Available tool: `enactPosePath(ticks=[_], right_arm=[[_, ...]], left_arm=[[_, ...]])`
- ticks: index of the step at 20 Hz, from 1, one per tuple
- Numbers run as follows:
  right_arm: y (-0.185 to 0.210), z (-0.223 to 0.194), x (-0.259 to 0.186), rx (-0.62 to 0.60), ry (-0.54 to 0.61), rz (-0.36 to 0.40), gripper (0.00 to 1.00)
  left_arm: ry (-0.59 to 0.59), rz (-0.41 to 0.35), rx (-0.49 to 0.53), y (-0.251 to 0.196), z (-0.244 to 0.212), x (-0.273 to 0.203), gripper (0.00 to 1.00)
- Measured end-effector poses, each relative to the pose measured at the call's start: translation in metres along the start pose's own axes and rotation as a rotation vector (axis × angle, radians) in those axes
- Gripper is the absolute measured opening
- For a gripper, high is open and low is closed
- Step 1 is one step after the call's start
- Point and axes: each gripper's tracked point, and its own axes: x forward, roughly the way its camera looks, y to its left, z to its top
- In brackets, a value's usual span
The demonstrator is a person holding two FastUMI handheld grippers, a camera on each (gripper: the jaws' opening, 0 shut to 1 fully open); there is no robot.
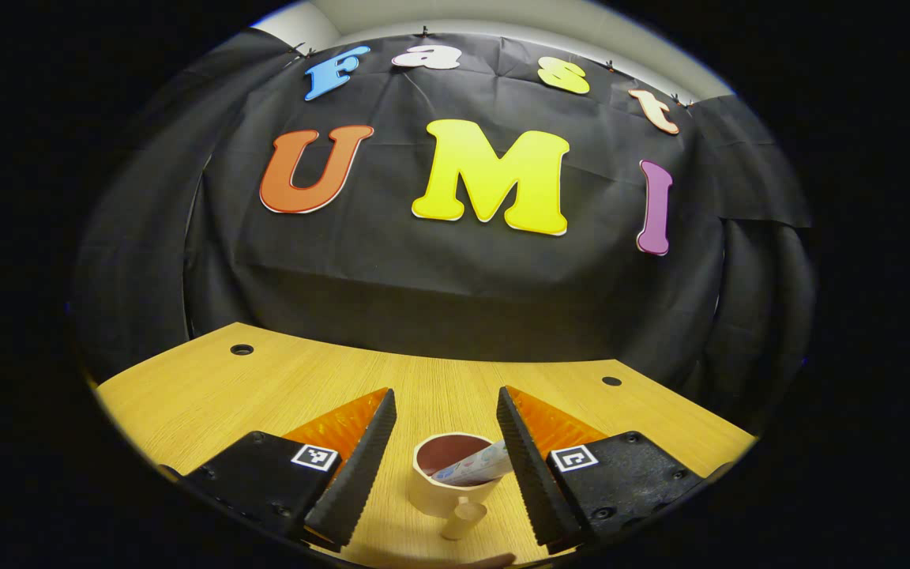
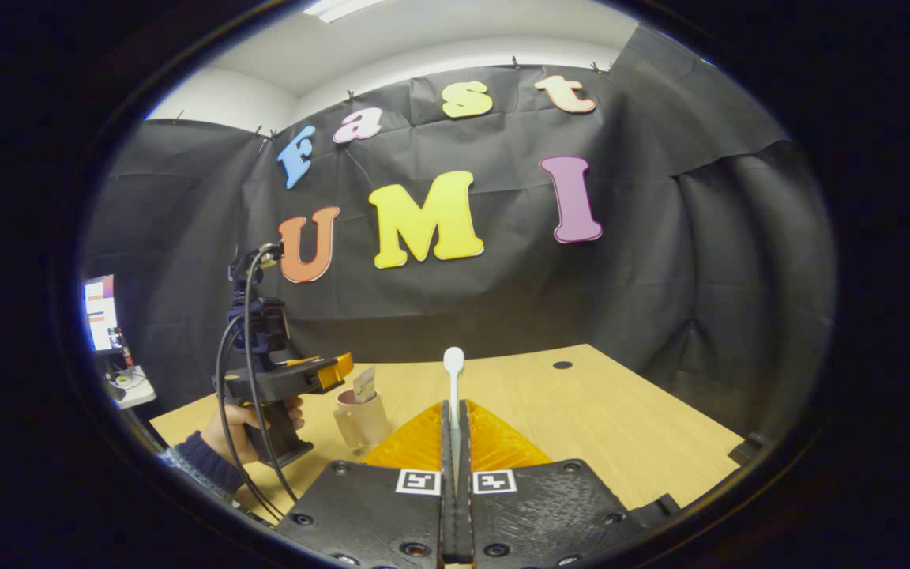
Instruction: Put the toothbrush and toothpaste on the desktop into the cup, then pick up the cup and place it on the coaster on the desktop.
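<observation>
the left gripper (image 1: 445, 442) hangs spread wide above the cup (image 1: 455, 482), which stands on the wooden desktop (image 1: 439, 387) between its fingers, touching neither, the toothpaste (image 1: 477, 466) leaning inside. the right gripper (image 2: 455, 427) is pressed together on the toothbrush (image 2: 453, 387), upright, well right of the cup. a hand (image 2: 246, 431) grips the left tool.

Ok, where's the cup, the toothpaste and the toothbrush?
cup (image 1: 433, 494): left gripper view, on its front wall below the rim.
toothpaste (image 1: 475, 468): left gripper view, on the tube's end poking out of the cup.
toothbrush (image 2: 453, 362): right gripper view, on its rounded top end above the fingers.
</observation>
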Motion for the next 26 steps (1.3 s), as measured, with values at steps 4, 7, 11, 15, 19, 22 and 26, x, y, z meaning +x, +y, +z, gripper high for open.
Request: enactPosePath(ticks=[4,7,11,15,19,22,26], right_arm=[[0.005,0.008,0.016,0.03,-0.006,0.016,0.01],[0.025,0.022,0.038,0.033,-0.01,0.045,0.0],[0.069,0.045,0.07,0.043,-0.001,0.094,0.0],[0.12,0.078,0.11,-0.005,-0.067,0.141,0.0],[0.177,0.104,0.155,0.044,-0.142,0.287,0.0],[0.191,0.11,0.196,0.035,-0.232,0.311,0.0],[0.189,0.081,0.254,0.092,-0.18,0.292,0.0]], left_arm=[[-0.046,0.073,0.129,0.013,0.004,-0.025,0.94],[-0.081,0.113,0.206,0.015,0.0,-0.046,0.97],[-0.015,0.081,0.192,0.008,-0.022,-0.066,0.98],[0.006,0.11,0.194,0.031,-0.013,-0.083,0.99],[-0.009,0.117,0.112,0.051,-0.002,-0.091,0.99],[0.002,0.106,0.103,0.056,-0.002,-0.09,0.98],[0.003,0.1,0.078,0.062,-0.001,-0.091,0.98]])
